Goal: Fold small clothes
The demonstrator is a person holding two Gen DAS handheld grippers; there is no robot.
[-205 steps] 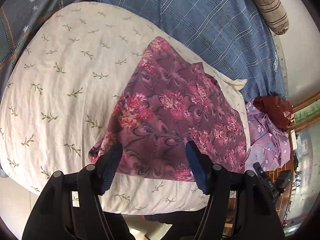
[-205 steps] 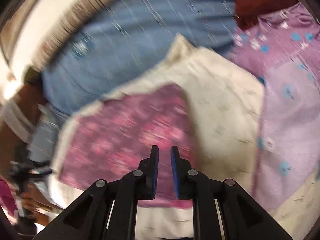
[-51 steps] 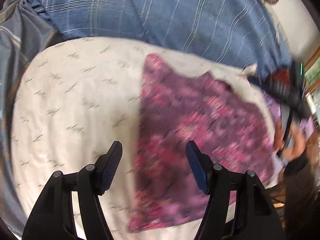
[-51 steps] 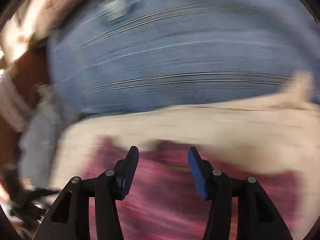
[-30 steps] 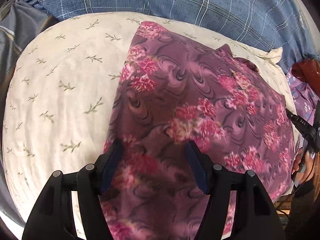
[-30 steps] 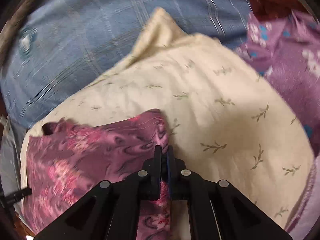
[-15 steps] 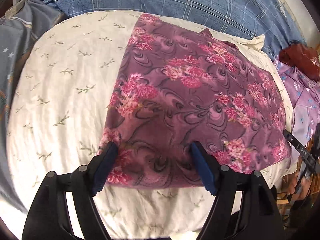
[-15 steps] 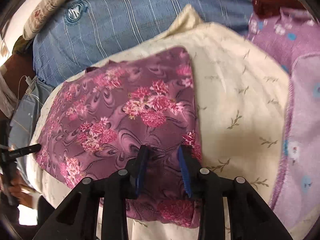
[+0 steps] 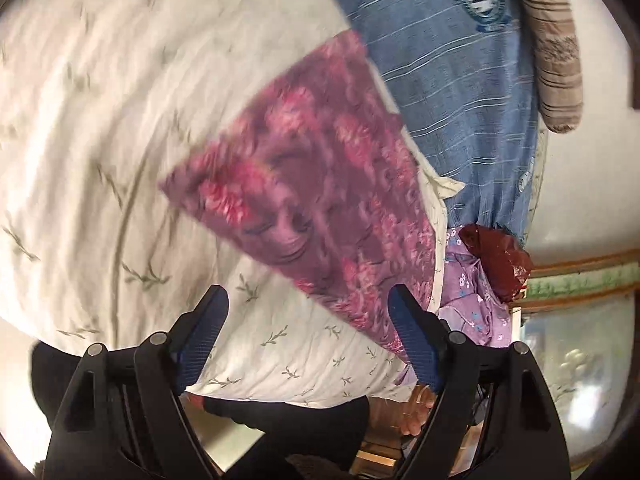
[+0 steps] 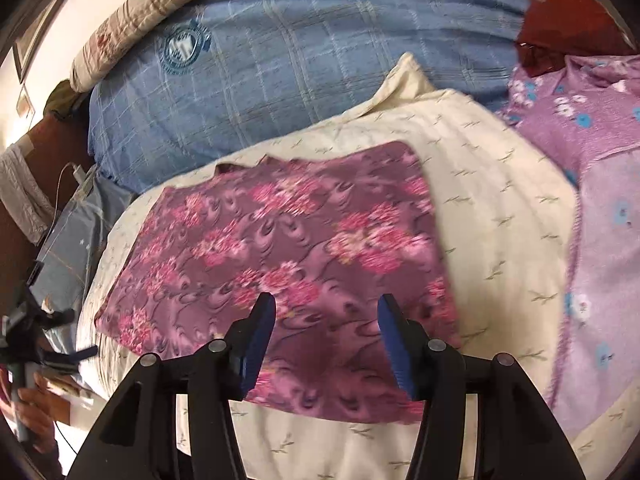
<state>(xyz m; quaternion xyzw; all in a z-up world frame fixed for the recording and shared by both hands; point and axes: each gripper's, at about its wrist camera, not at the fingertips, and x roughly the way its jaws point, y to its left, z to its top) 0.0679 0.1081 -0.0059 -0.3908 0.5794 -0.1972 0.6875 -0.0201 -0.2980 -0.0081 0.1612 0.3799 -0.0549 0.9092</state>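
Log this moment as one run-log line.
phase: fold released | left gripper: open, empty | right gripper: open, empty | floral garment: folded flat on cream pillow

**A bedroom at home**

We're on a bed here: a cream pillow sprigged with small leaves sits in front, a blue checked bedcover with a round crest spreads behind it, and a striped beige bolster lies along the pale wall. Loose clothes crowd the pillow's side, a lilac flowered garment and something dark red. Domestic through and through.
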